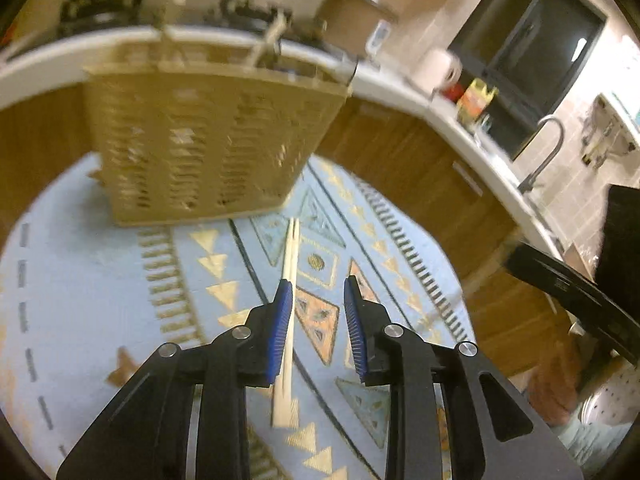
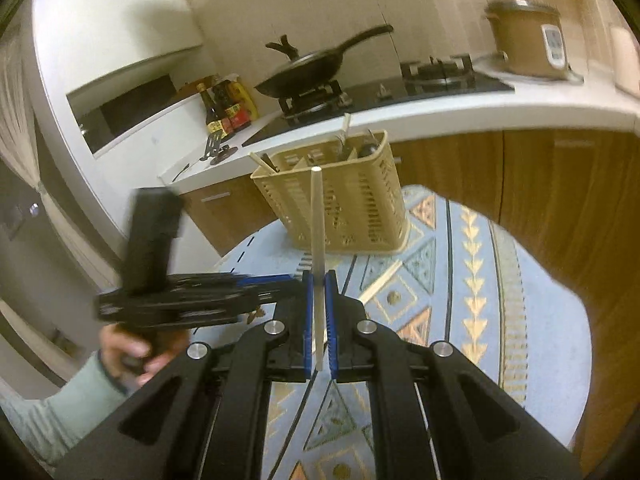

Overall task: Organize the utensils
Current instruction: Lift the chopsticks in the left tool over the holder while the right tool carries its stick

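A beige slotted utensil caddy stands on a round table with a blue patterned cloth; it also shows in the right wrist view, with several utensils standing in it. A pair of pale wooden chopsticks lies on the cloth in front of it. My left gripper is open just above them, the chopsticks next to its left pad. My right gripper is shut on a single pale chopstick, held upright before the caddy. The chopsticks on the cloth also show in the right wrist view.
A white kitchen counter curves behind the table, with a black frying pan on a stove, sauce bottles and a brown rice cooker. Wooden cabinet doors stand close behind. A sink tap is at right.
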A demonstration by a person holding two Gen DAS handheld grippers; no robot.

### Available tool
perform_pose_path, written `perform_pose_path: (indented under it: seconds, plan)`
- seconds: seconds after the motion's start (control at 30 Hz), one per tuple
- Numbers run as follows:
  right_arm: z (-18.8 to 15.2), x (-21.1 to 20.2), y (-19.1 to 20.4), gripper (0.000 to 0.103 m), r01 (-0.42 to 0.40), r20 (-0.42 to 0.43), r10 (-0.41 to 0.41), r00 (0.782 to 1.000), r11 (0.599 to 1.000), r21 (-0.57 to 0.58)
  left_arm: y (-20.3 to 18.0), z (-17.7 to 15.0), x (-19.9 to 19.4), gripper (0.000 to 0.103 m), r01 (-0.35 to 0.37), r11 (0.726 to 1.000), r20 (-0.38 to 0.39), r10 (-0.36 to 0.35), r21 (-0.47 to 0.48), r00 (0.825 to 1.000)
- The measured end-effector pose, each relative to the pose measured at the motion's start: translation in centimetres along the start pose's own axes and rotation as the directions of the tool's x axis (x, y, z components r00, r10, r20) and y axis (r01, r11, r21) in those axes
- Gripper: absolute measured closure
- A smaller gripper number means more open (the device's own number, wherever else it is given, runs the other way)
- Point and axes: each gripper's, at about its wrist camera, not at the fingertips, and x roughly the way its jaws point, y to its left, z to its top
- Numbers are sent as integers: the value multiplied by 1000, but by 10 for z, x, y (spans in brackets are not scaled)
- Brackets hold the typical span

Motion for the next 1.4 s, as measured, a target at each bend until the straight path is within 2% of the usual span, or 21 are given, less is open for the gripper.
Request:
perform_pose_path:
  seconds: [0.07, 0.17, 0.27, 0.4, 0.5, 0.57, 0.6, 0.67, 0.77, 0.87, 0.97, 1.0, 1.07, 1.13, 1.2, 1.3, 1.33, 1.4]
  plan:
    - [-3, -3, -5, 99, -5, -3, 5, 1000, 1000, 11, 3, 8, 24, 78, -5, 1000, -54, 4, -18, 999]
    - [-8, -9, -12, 99, 8, -6, -8, 1000, 1000, 19, 2, 14, 57, 77, -55, 998, -136, 54, -3, 989]
    - [-11, -13, -18, 99, 13, -6, -13, 1000, 999, 30, -2, 17, 88, 76, -149, 988, -247, 154, 42, 957]
    - [-13, -16, -26, 99, 21, -6, -21, 1000, 999, 40, -13, 19, 101, 74, -197, 976, -272, 216, 95, 938]
    - [-14, -15, -27, 99, 26, -12, -26, 1000, 999, 41, -24, 19, 108, 73, -251, 956, -272, 283, 150, 920]
    - [-14, -15, -27, 99, 28, -11, -27, 1000, 999, 44, -29, 17, 111, 93, -303, 935, -248, 343, 185, 906]
    - [-15, -16, -27, 99, 27, -9, -26, 1000, 999, 45, -30, 18, 110, 93, -310, 932, -240, 350, 188, 905]
    - [-14, -17, -27, 99, 26, -6, -26, 1000, 998, 49, -28, 15, 107, 94, -300, 940, -220, 330, 161, 918]
    - [-12, -18, -25, 99, 21, -4, -20, 1000, 999, 43, -20, 6, 88, 94, -247, 963, -152, 262, 113, 953]
    - [-12, -19, -19, 99, 15, 1, -15, 1000, 1000, 25, -20, -2, 56, 94, -208, 975, -47, 212, 74, 976]
    - [-9, -21, -13, 99, -2, 16, 2, 1000, 1000, 18, -24, -13, 11, 94, -179, 981, 103, 171, 73, 980]
    - [-8, -21, -10, 99, -9, 27, 9, 1000, 1000, 14, -27, -18, -10, 94, -164, 983, 173, 149, 81, 974]
    - [-5, -22, -5, 99, -13, 45, 13, 999, 1000, 5, -31, -22, -36, 94, -158, 983, 253, 131, 90, 958]
    - [0, -24, 2, 99, -12, 71, 13, 997, 1000, -8, -36, -27, -68, 94, -160, 983, 345, 121, 90, 931]
    - [7, -25, 8, 99, -20, 97, 21, 995, 1000, -14, -42, -23, -86, 94, -163, 983, 404, 116, 82, 907]
    - [23, -26, 15, 99, -27, 132, 28, 991, 1000, -16, -45, -18, -126, 94, -146, 988, 513, 96, 57, 853]
    - [28, -26, 16, 99, -27, 142, 30, 989, 999, -17, -43, -11, -139, 94, -142, 989, 556, 92, 46, 826]
    - [42, -26, 19, 99, -28, 166, 31, 986, 999, -18, -43, -3, -157, 94, -140, 989, 610, 90, 36, 788]
